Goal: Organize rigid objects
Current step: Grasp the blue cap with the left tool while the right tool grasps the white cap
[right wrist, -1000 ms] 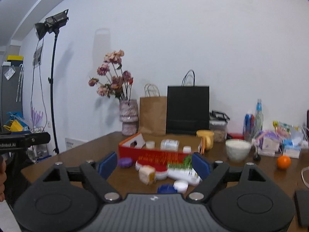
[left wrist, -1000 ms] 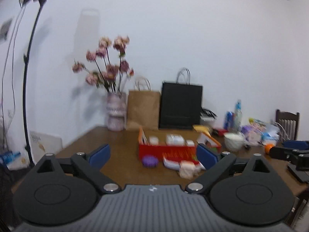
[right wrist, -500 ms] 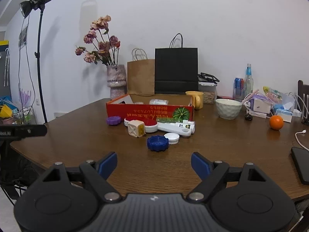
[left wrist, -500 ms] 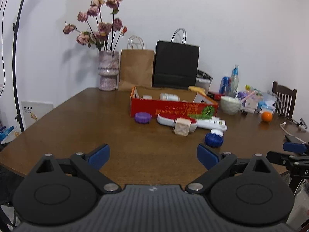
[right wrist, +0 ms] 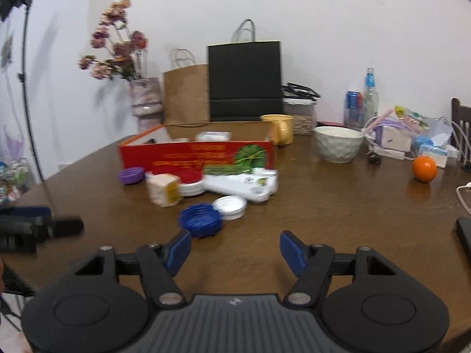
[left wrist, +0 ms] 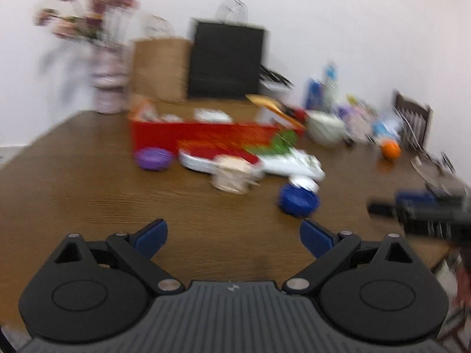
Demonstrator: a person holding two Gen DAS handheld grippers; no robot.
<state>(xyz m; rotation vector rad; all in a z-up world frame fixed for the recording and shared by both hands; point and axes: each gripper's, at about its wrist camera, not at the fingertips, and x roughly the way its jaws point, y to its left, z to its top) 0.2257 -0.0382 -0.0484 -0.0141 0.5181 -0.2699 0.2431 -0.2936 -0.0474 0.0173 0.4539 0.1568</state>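
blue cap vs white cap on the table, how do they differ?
The blue cap is dark blue with a ribbed, scalloped rim; the white cap is plain white with a smoother rim. The blue cap looks wider than the white cap. The blue cap lies nearer the right gripper, and the white cap sits behind it, closer to the white bottle. Both are round, loose and side by side on the table.

A plain white wall [right wrist: 323,14] backed the brown wooden table [right wrist: 338,220]; a dark chair [right wrist: 460,114], partly cropped, stood right, a light stand [right wrist: 26,88] left.
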